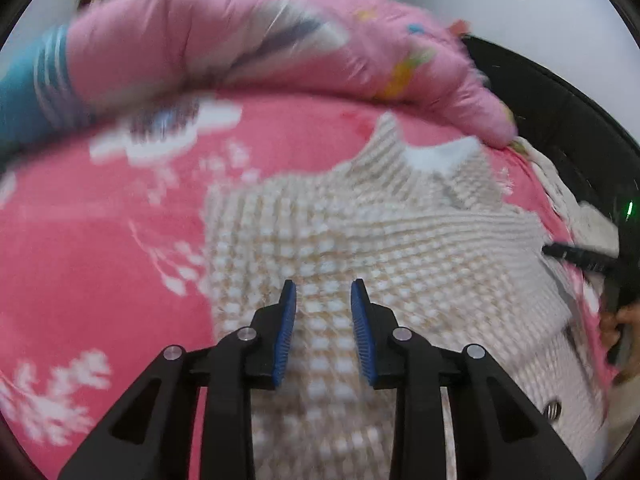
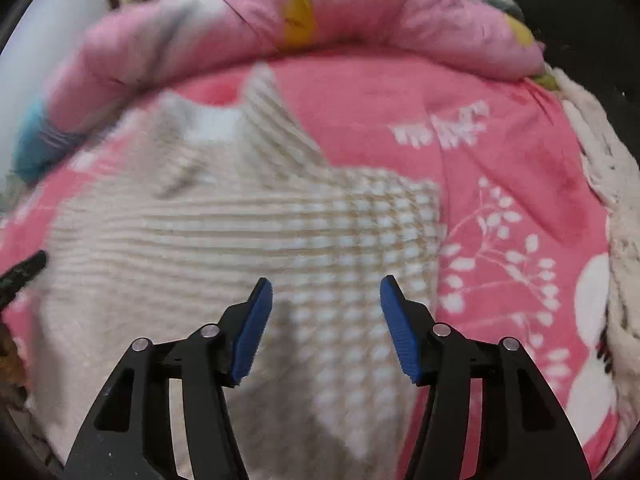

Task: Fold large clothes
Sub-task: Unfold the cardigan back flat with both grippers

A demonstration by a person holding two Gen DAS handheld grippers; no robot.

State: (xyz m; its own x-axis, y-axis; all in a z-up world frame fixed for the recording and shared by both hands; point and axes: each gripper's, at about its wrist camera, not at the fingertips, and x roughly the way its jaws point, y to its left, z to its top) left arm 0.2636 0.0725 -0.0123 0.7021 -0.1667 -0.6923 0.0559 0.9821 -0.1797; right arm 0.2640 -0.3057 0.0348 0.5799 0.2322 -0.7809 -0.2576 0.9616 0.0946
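A cream knitted garment [image 1: 360,240] is spread on a pink floral bedsheet [image 1: 100,240]. Left gripper [image 1: 323,300]: slightly parted, nothing pinched. Right gripper [image 2: 326,300]: spread wider, empty. A hand [image 1: 618,324] is seen only in the left view. Bare sheet lies beside the garment's right edge.

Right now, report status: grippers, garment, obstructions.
Left gripper and right gripper open, empty. Cream knit garment flat on pink sheet. Pink quilt bunched beyond, clear.

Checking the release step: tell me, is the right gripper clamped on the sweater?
No, the right gripper stands open above the sweater, with nothing pinched between its blue pads.
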